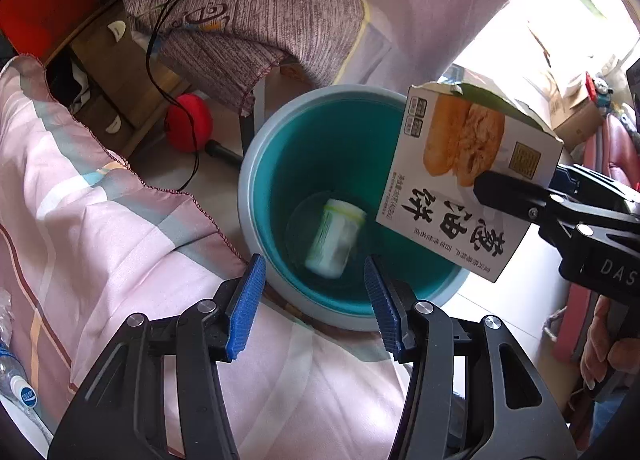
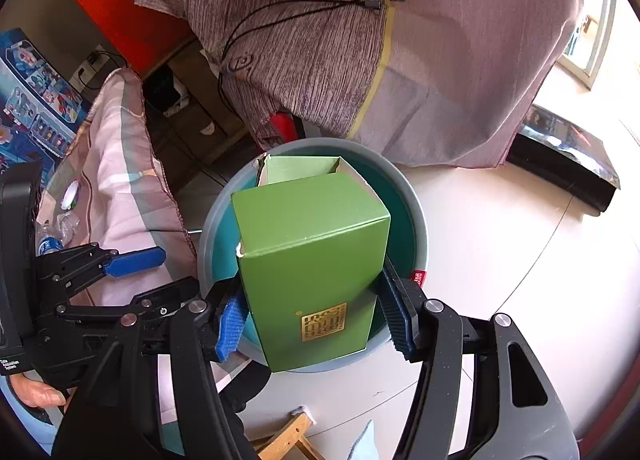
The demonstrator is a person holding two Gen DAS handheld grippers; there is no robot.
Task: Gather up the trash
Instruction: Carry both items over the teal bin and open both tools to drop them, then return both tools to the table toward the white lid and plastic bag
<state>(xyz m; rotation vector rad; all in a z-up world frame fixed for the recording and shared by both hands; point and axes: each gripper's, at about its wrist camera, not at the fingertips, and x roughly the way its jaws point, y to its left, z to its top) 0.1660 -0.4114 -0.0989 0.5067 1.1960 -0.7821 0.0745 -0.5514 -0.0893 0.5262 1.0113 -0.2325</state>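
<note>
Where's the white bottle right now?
In the left wrist view, the white bottle lies on its side at the bottom of the teal bin, below the food box; hidden in the right wrist view.

in the right wrist view the box, clamped between the right gripper pads, hides most of the bin interior beyond them, so its contents cannot be told there. in the left wrist view the bottle lying in the bin beyond the gaping left gripper is blurred, label unreadable. a water bottle left of that gripper is cut off by the edge; the hand on the right is half out of frame
</note>
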